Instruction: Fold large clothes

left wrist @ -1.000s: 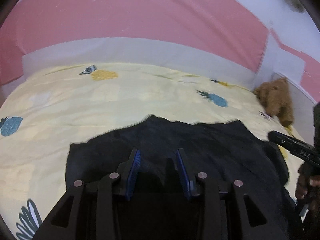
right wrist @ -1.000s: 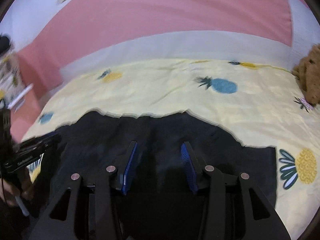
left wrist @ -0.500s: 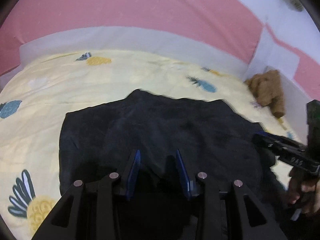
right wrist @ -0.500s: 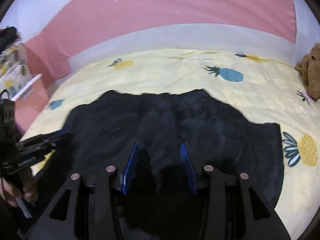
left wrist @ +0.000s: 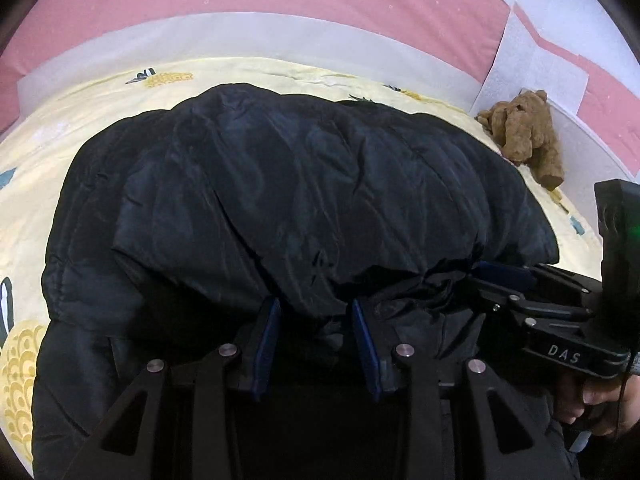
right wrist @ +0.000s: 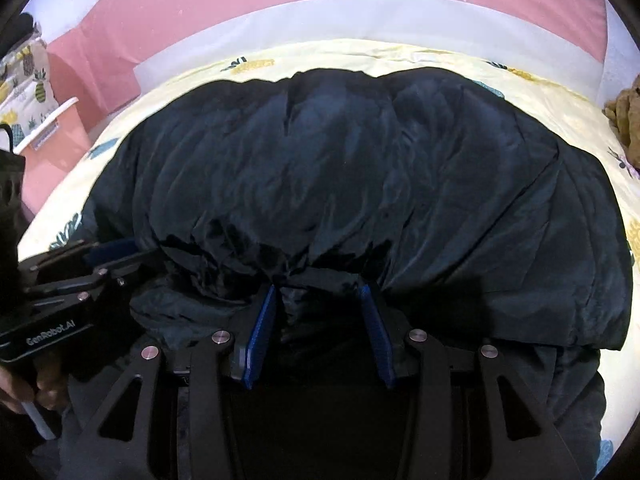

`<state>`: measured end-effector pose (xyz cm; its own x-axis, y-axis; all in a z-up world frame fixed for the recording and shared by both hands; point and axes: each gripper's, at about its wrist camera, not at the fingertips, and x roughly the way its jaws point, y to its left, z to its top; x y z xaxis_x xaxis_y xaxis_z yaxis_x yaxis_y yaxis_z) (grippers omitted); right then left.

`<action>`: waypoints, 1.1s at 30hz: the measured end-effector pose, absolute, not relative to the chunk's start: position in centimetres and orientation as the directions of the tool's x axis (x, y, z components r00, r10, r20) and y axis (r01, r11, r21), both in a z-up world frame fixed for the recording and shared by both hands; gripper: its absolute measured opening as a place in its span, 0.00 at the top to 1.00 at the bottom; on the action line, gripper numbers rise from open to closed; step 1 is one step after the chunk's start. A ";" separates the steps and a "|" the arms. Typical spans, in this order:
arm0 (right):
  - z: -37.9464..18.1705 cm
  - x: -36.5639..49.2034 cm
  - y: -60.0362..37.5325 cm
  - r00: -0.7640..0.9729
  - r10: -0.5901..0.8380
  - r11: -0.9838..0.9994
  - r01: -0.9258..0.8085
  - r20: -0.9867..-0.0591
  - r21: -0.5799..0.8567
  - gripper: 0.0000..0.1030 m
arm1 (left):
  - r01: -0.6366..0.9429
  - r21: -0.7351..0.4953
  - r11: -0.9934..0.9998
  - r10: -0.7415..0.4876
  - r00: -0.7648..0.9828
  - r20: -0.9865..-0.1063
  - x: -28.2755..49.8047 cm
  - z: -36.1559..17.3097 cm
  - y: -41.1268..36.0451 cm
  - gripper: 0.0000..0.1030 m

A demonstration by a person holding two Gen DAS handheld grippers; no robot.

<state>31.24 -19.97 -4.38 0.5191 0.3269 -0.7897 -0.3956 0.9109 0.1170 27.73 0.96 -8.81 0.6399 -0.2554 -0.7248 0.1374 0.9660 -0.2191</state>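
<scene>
Slick, faintly glossy black jacket (left wrist: 304, 184) on matt cotton bedsheet (left wrist: 100, 100).

- Jacket (left wrist: 304, 184): near hem cut off by lower edge
- Sheet (right wrist: 400, 56): mostly hidden under jacket
- Plush toy (right wrist: 626, 120): cropped at right edge

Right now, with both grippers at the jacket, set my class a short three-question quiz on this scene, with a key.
1. True or false: the black jacket lies on a pineapple-print sheet.
2. What sits at the bed's far right corner? A) brown plush toy B) pillow C) book
3. Fill in: the pads of the left gripper and right gripper are ____ in colour.

Key: 1 true; 2 A, the brown plush toy; 3 blue.
</scene>
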 end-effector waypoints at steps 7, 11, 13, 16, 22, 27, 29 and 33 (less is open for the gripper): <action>-4.6 31.3 -19.5 0.513 0.324 0.911 -0.394 -0.795 0.117 0.57 | 0.136 -0.194 0.971 -0.235 0.651 -0.722 28.1 -9.3 0.9 0.63; -4.3 31.3 -19.8 0.515 0.323 0.911 -0.397 -0.794 0.113 0.57 | 0.134 -0.181 0.974 -0.224 0.655 -0.721 27.7 -9.3 0.4 0.63; -3.6 31.0 -20.1 0.511 0.328 0.911 -0.394 -0.795 0.122 0.57 | 0.132 -0.178 0.975 -0.221 0.655 -0.723 27.6 -8.9 0.3 0.63; -1.3 28.9 -21.0 0.533 0.327 0.916 -0.382 -0.781 0.123 0.56 | 0.122 -0.173 0.977 -0.210 0.656 -0.725 26.6 -7.4 0.3 0.63; 1.6 23.5 -23.6 0.558 0.343 0.921 -0.360 -0.756 0.152 0.54 | 0.118 -0.155 0.981 -0.192 0.706 -0.681 21.2 -3.7 0.8 0.63; 2.0 18.3 -26.1 0.563 0.359 0.921 -0.340 -0.745 0.187 0.49 | 0.110 -0.164 0.980 -0.192 0.723 -0.664 15.6 -2.7 2.1 0.63; 1.9 16.9 -27.0 0.567 0.353 0.926 -0.323 -0.744 0.194 0.48 | 0.099 -0.174 0.980 -0.192 0.714 -0.673 13.7 -3.0 2.9 0.63; 1.4 14.8 -28.6 0.570 0.345 0.932 -0.302 -0.746 0.200 0.37 | 0.062 -0.173 0.983 -0.165 0.708 -0.686 10.0 -4.1 4.2 0.63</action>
